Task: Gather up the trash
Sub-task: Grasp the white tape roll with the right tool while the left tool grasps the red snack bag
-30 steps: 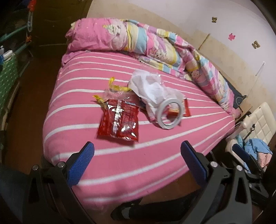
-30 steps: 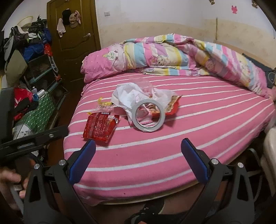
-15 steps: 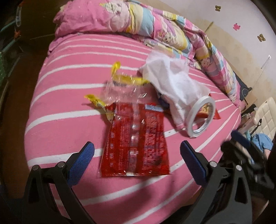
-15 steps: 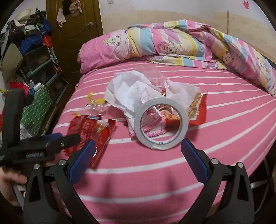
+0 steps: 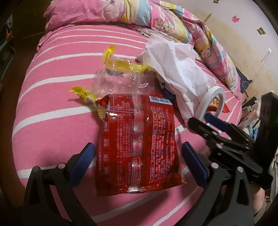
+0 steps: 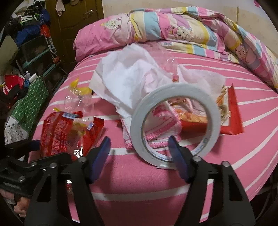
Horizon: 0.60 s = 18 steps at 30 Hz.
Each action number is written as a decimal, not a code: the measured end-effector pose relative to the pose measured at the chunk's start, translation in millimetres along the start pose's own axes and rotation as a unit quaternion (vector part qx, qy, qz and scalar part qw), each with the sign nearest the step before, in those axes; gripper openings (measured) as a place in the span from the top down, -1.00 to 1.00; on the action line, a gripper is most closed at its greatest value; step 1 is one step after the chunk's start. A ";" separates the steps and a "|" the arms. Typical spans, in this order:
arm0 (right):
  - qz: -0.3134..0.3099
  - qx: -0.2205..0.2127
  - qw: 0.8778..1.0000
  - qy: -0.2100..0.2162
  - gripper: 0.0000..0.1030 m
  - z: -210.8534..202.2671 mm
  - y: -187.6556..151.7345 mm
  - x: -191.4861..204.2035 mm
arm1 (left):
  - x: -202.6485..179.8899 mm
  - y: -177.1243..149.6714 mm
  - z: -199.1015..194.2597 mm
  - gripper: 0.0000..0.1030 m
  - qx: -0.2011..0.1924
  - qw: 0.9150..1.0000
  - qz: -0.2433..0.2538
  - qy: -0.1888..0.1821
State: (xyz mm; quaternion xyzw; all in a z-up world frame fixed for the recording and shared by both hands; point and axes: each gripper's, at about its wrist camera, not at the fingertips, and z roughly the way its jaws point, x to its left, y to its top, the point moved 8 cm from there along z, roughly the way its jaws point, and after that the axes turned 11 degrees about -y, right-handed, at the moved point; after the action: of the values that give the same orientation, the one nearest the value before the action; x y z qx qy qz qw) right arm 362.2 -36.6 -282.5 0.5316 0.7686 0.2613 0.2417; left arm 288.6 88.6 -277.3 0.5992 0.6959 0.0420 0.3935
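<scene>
A red snack wrapper (image 5: pixel 139 142) lies flat on the pink striped bed (image 5: pixel 52 111). My left gripper (image 5: pixel 137 161) is open, its jaws either side of the wrapper's near end. Behind lie a clear and yellow wrapper (image 5: pixel 118 76), crumpled white tissue (image 5: pixel 175 67) and a white tape roll (image 5: pixel 212 102). In the right wrist view my right gripper (image 6: pixel 139 153) is open, its jaws astride the near rim of the tape roll (image 6: pixel 175 121). The tissue (image 6: pixel 128 76), the red wrapper (image 6: pixel 60 132) and a red carton (image 6: pixel 232 111) lie around it.
A rolled pink cartoon quilt (image 6: pixel 173 29) lies along the far side of the bed. Cluttered shelves (image 6: pixel 33 52) and a green patterned box (image 6: pixel 29 104) stand at the left by a brown door (image 6: pixel 78 15). The right gripper's body (image 5: pixel 243 139) shows in the left wrist view.
Both grippers have moved forward over the bed. The left now straddles the red wrapper, the right the tape roll, and the right's jaws have narrowed.
</scene>
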 end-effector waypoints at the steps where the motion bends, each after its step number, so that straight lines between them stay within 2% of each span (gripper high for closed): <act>1: -0.001 0.001 1.000 -0.002 -0.16 1.3 -0.5 1.4 | -0.4 -0.4 0.4 -0.75 0.000 1.000 0.008 0.008; 2: -0.001 0.003 1.000 -0.003 -0.15 4.1 -1.9 1.8 | -0.1 -0.9 0.1 -0.61 -0.001 1.000 0.012 0.013; 6: 0.002 0.011 1.000 -0.008 0.14 11.9 -6.5 1.4 | 1.5 -1.2 0.0 -0.46 -0.006 1.000 0.016 0.022; 7: 0.004 0.012 1.000 -0.008 0.21 12.6 -7.2 0.5 | 3.1 -0.9 -1.2 -0.37 -0.009 1.000 0.012 0.021; 8: 0.008 0.012 1.000 -0.006 0.24 12.4 -7.3 -1.0 | 4.8 -1.4 -3.1 -0.26 -0.010 1.000 0.009 0.019; 10: 0.014 0.012 1.000 -0.001 0.43 10.8 -6.8 -2.9 | 7.0 0.0 -6.5 -0.13 -0.013 1.000 -0.005 0.005; 11: 0.015 0.011 1.000 0.002 0.45 9.4 -6.4 -3.1 | 9.1 0.2 -9.0 -0.06 -0.015 1.000 -0.011 -0.002; 18: 0.025 0.000 1.000 0.015 0.66 -4.8 0.3 -4.2 | -1.0 1.6 -15.5 0.08 -0.021 0.999 -0.009 -0.025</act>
State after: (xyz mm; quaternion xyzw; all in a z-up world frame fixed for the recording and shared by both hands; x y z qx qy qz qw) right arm 360.7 -41.1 -278.3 0.5465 0.7586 0.2754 0.2236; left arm 280.6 94.6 -265.3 0.5853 0.6903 0.0382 0.4235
